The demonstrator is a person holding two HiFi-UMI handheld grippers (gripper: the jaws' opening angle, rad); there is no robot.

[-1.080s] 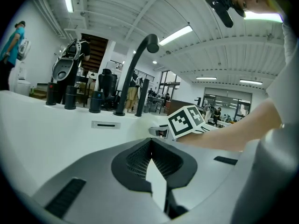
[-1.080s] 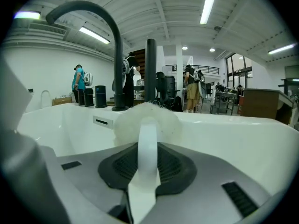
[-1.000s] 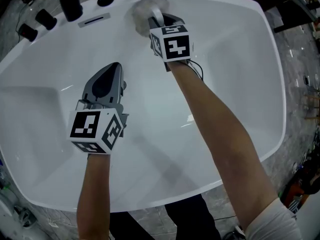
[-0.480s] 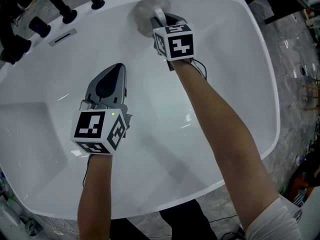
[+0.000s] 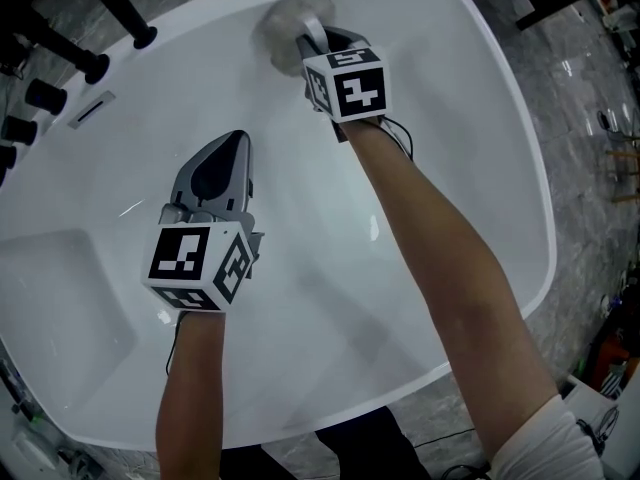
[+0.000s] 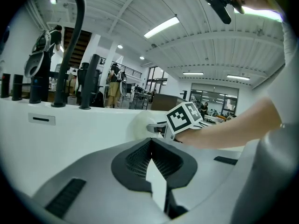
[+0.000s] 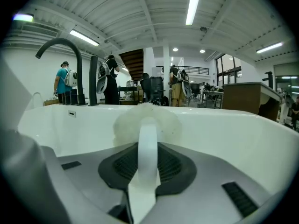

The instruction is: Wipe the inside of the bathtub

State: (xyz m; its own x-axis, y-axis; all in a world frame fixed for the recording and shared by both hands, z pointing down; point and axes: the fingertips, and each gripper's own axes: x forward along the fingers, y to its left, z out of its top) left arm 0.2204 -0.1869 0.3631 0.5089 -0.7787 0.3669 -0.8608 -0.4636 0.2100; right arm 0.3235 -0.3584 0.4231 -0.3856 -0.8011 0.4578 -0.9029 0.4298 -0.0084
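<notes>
The white bathtub (image 5: 520, 168) fills the head view. My right gripper (image 5: 316, 40) reaches to the far end and is shut on the white handle (image 7: 148, 146) of a fluffy white scrubber (image 5: 288, 20). The scrubber head presses against the tub's far inner wall, as the right gripper view shows with the scrubber (image 7: 122, 122) ahead of the jaws. My left gripper (image 5: 234, 144) hovers over the middle of the basin, shut with nothing in it. In the left gripper view its jaws meet at the tip (image 6: 150, 144), and the scrubber (image 6: 139, 125) shows beyond.
Black taps (image 5: 118, 13) and a slot overflow (image 5: 90, 108) sit on the rim at upper left. A tall black curved spout (image 7: 70, 55) rises behind the rim. Grey stone floor (image 5: 590, 88) surrounds the tub. People stand in the hall behind.
The head view has swung, so the taps have slid toward the upper left. Both grippers hold nearly the same places, the scrubber still at the far wall.
</notes>
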